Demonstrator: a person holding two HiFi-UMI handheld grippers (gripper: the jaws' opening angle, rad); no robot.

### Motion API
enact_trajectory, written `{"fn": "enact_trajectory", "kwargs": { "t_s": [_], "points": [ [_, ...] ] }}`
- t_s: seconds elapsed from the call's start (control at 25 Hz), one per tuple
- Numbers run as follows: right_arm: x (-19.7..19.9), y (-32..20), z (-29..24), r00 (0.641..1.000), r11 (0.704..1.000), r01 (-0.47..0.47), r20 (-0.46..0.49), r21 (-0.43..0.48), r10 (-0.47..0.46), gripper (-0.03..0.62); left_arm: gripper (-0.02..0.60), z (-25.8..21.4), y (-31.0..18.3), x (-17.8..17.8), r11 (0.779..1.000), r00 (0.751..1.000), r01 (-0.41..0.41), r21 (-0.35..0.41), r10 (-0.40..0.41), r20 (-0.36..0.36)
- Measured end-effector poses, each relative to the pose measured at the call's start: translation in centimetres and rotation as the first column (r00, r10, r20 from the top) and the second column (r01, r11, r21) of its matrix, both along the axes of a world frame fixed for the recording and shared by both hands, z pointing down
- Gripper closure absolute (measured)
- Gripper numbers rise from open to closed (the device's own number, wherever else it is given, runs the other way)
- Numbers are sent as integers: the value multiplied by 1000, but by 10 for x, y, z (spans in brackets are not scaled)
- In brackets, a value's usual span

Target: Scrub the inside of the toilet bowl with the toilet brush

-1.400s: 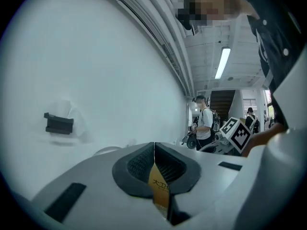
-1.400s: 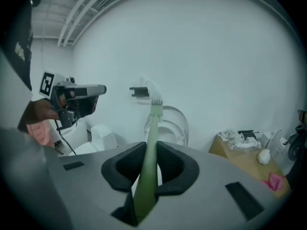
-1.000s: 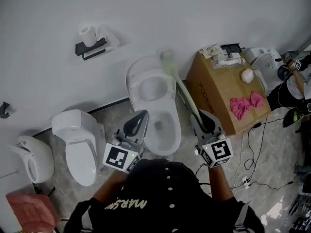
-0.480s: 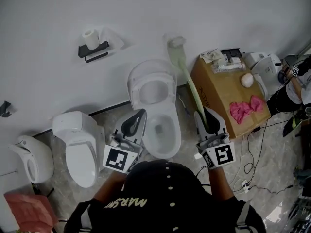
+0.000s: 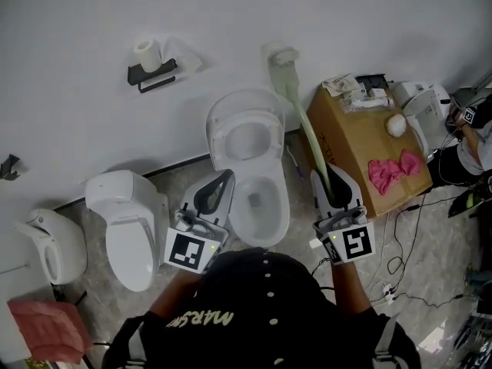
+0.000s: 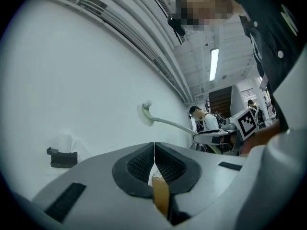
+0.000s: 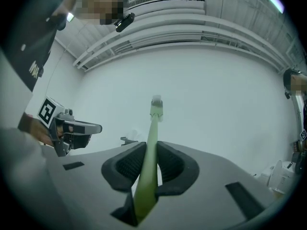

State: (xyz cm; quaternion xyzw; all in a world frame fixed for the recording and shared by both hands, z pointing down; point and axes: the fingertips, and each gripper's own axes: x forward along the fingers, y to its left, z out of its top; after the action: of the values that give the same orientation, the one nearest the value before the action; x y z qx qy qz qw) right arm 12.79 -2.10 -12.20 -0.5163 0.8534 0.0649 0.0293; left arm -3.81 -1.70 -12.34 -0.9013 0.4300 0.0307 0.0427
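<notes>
Head view: right tongs (image 5: pixel 329 180) clamped on the pale green brush (image 5: pixel 298 112) handle. The brush slants up beside the toilet (image 5: pixel 260 215), head high near the wall, not in the bowl. Left tongs (image 5: pixel 224 181) sit just left of the bowl. Cardboard box (image 5: pixel 355 133) on the right carries a pink cloth (image 5: pixel 395 171) - its print is too blurred to read. Shirt print reads roughly "MARS".

Left gripper view: jaws together, nothing between them - brush head in the air against the wall.

Right gripper view: jaws gripping the brush handle, head pointing straight away.
</notes>
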Motion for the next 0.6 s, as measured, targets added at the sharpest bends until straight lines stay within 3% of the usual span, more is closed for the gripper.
{"fn": "enact_trajectory", "kwargs": {
  "t_s": [0.24,0.44,0.6],
  "points": [
    [-2,1,7,999,1000,15,-48,-2,-15,508,555,-1,1,0,1000,1000,-2,4,2,-20],
    [-6,1,-3,1000,1000,1,-5,12,-1,508,555,-1,3,-1,1000,1000,0,3,0,-25],
    [-4,1,0,1000,1000,1,-25,10,-1,508,555,-2,4,-2,1000,1000,3,5,-3,-27]
  ]
}}
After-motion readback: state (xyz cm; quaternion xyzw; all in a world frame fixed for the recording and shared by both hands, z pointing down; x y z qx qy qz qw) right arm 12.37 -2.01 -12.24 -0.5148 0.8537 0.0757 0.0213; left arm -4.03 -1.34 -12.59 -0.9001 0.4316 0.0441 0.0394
